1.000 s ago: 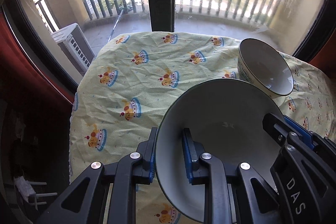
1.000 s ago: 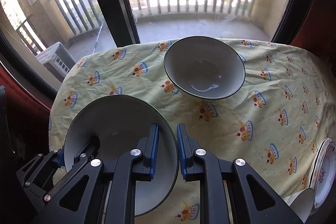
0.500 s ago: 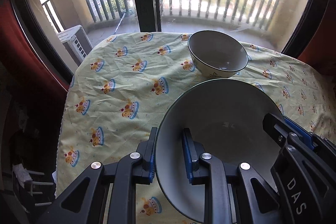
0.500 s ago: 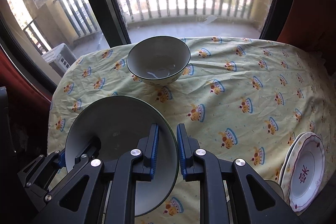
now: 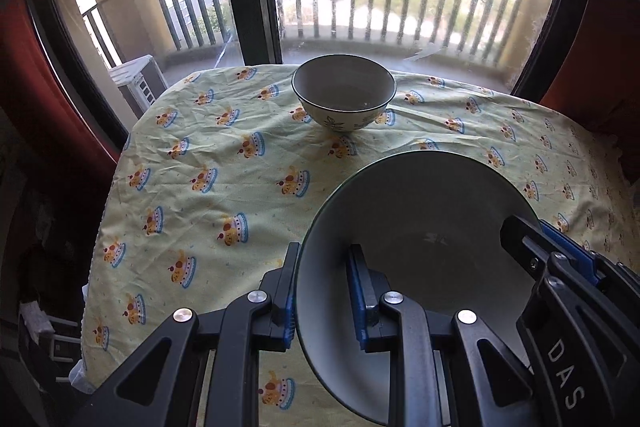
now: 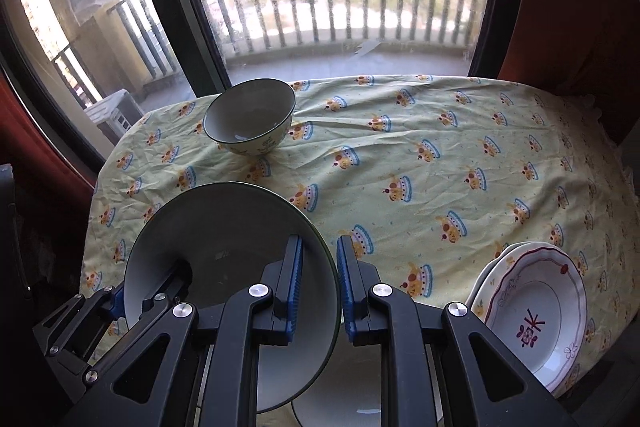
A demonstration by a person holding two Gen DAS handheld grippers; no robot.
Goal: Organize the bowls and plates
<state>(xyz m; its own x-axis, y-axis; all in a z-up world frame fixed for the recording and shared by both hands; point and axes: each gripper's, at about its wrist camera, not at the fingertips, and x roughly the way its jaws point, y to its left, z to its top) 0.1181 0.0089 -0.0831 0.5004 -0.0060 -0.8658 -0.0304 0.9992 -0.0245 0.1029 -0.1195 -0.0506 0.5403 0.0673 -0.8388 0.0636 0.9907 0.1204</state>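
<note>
Both grippers on one large grey bowl [image 5: 420, 235], held above the yellow tablecloth [image 6: 420, 163]. L gripper [image 5: 322, 293] jaws pinch its left rim; R gripper [image 6: 320, 287] jaws pinch the opposite rim. Small patterned bowl [image 6: 250, 117] sits upright at far table edge nr window, well apart. Red-trimmed plates [image 6: 536, 311], stacked, near right. White rim below the held bowl, prob. another dish; view poor.

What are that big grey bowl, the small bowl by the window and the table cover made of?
Big grey bowl: probably glazed ceramic, with a smooth sheen and a thin dark rim.
Small bowl: likely glazed ceramic too, glossy, with a leaf print outside.
Table cover: thin woven fabric, matt, creased, printed with cakes.
</note>
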